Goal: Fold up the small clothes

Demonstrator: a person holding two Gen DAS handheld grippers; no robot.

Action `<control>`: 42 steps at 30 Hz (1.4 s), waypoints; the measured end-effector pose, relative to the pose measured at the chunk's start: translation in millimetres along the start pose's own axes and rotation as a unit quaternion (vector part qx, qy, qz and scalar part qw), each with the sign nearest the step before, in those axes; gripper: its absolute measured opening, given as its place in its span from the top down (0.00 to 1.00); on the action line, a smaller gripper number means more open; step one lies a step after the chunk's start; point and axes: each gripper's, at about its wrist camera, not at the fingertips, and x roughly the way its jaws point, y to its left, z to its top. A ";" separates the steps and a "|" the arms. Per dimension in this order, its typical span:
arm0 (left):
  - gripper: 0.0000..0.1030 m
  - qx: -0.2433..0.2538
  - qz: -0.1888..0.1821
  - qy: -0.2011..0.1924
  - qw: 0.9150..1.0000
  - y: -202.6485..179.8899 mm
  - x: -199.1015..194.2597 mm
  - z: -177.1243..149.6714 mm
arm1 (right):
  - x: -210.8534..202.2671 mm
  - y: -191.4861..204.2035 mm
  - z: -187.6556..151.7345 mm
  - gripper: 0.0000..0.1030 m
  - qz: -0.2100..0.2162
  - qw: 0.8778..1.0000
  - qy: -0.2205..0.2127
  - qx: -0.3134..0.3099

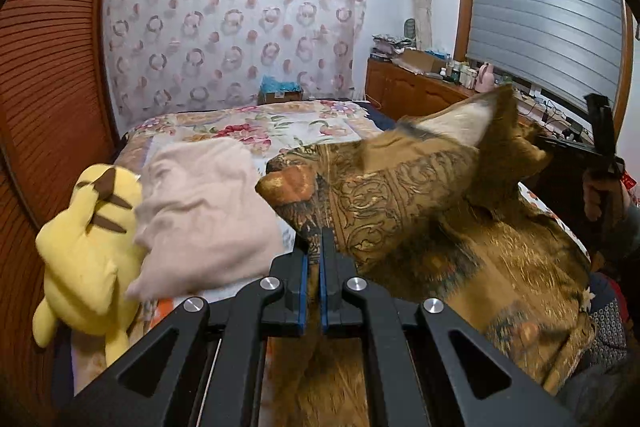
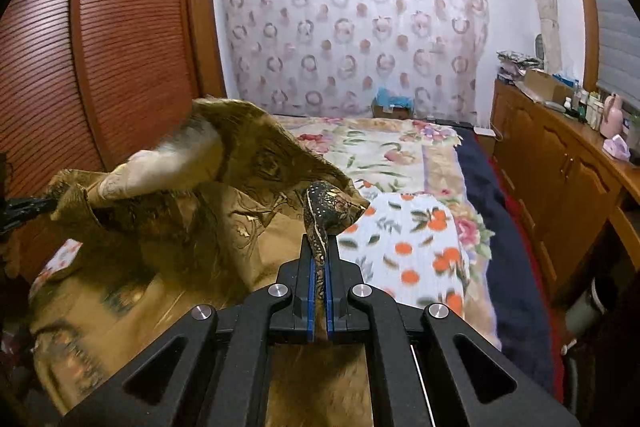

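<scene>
A brown and gold patterned garment (image 1: 404, 199) with a pale lining lies partly lifted over the bed. My left gripper (image 1: 314, 239) is shut on one edge of it, the cloth pinched between the blue pads. My right gripper (image 2: 319, 247) is shut on another edge of the garment (image 2: 224, 163), which rises in a fold to the left. The right gripper also shows at the far right of the left wrist view (image 1: 600, 147). The lower part of the garment drapes over the bed's near end.
A floral bedspread (image 2: 384, 147) covers the bed. A yellow plush toy (image 1: 84, 247) and a pink folded cloth (image 1: 204, 211) lie at the left. A wooden louvred wardrobe (image 2: 100, 47) stands left, a wooden sideboard (image 2: 560, 163) with clutter right.
</scene>
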 end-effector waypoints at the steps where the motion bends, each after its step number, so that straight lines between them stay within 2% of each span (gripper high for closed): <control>1: 0.95 -0.004 0.001 -0.001 1.000 -0.4 -7.7 -7.9 | -7.9 0.1 -7.9 0.97 0.002 1.000 -0.002 0.001; 8: 0.95 -0.025 0.009 -0.005 1.000 0.0 -48.1 -44.9 | -79.1 6.3 -57.1 0.97 0.009 1.000 0.004 0.014; 12: 0.95 -0.037 0.007 0.000 0.999 -0.5 -65.5 -58.3 | -110.3 9.4 -76.0 0.97 0.006 1.000 0.027 0.006; 16: 0.95 -0.037 0.013 0.007 0.999 -3.7 -79.2 -66.0 | -134.9 14.1 -81.3 0.97 0.004 0.999 0.042 -0.003; 20: 0.95 -0.022 0.025 0.021 0.999 -11.1 -81.9 -72.6 | -145.8 19.1 -71.9 0.97 0.011 0.998 0.055 -0.012; 24: 0.86 -0.016 0.044 0.039 0.998 -8.1 -72.5 -85.2 | -138.9 27.0 -75.8 0.97 0.018 0.996 0.085 -0.020; 27: 0.78 -0.029 0.042 0.047 0.998 -2.4 -69.2 -88.7 | -125.9 25.8 -80.4 0.97 0.010 0.994 0.109 -0.025; 29: 0.60 -0.033 0.041 0.042 0.998 -0.1 -72.8 -88.7 | -120.6 28.3 -79.3 0.97 0.001 0.993 0.116 -0.026; 30: 0.56 -0.035 0.040 0.036 0.998 1.7 -75.7 -87.2 | -120.1 27.3 -77.5 0.97 0.000 0.993 0.118 -0.026; 31: 0.51 -0.035 0.040 0.033 0.998 1.9 -77.6 -86.0 | -119.9 27.0 -74.5 0.96 0.002 0.993 0.119 -0.027; 32: 0.42 -0.035 0.041 0.032 0.998 2.1 -79.4 -83.9 | -119.8 27.6 -71.2 0.89 0.003 0.993 0.118 -0.030; 33: 0.37 -0.036 0.043 0.027 0.998 3.3 -81.4 -82.2 | -120.7 28.7 -68.6 0.87 -0.002 0.993 0.117 -0.034; 34: 0.27 -0.037 0.043 0.023 0.998 4.0 -82.6 -80.6 | -122.0 29.2 -65.9 0.86 -0.005 0.993 0.114 -0.038; 35: 0.23 -0.038 0.042 0.018 0.998 5.2 -83.8 -79.4 | -123.4 28.8 -62.7 0.85 -0.004 0.993 0.112 -0.041; 36: 0.23 -0.040 0.040 0.015 0.998 6.7 -84.0 -77.5 | -124.5 27.4 -60.3 0.84 -0.003 0.993 0.110 -0.044; 37: 0.23 -0.040 0.040 0.015 0.998 8.0 -82.9 -75.2 | -126.4 26.5 -57.3 0.79 -0.005 0.993 0.105 -0.047; 41: 0.23 -0.038 0.056 0.023 0.997 17.1 -68.6 -65.9 | -130.5 20.2 -49.3 0.50 -0.019 0.995 0.086 -0.044; 42: 0.23 -0.038 0.060 0.025 0.997 20.4 -62.7 -62.3 | -129.5 19.2 -46.8 0.49 -0.025 0.995 0.083 -0.044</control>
